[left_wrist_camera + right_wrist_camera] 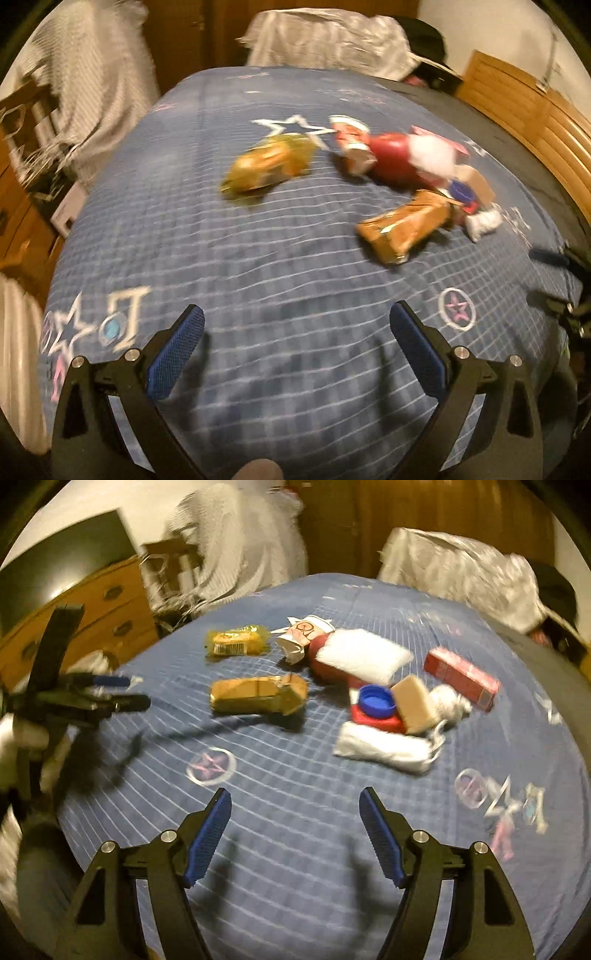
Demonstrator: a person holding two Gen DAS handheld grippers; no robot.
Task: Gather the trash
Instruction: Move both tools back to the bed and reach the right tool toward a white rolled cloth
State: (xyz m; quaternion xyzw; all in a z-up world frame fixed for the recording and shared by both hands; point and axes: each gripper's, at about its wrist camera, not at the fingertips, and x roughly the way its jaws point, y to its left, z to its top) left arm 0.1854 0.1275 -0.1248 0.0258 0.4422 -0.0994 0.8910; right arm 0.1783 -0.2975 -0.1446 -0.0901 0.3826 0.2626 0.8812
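crumpled wrappers (258, 694), flattened cartons (461, 677), blue cap (376, 700) heaped on bedspread (295, 812)

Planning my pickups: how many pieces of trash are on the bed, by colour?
Yellow or gold wrappers: 2
Red pieces: 3
White pieces, paper cup included: 4
Blue cap: 1
Tan block: 1
Total: 11

The bedspread (295, 812) is quilted cloth, matt, stitched in a grid. On it toward its far edge lie a glossy yellow wrapper (236, 642), a shiny golden foil pack (258, 694), a crumpled paper cup (303, 638), a smooth blue plastic cap (376, 701), a red cardboard box (461, 677) and fluffy white tissue (365, 657). The dresser (92, 602) is varnished wood. The gripper pads (208, 842) are ribbed blue rubber on matt black plastic.
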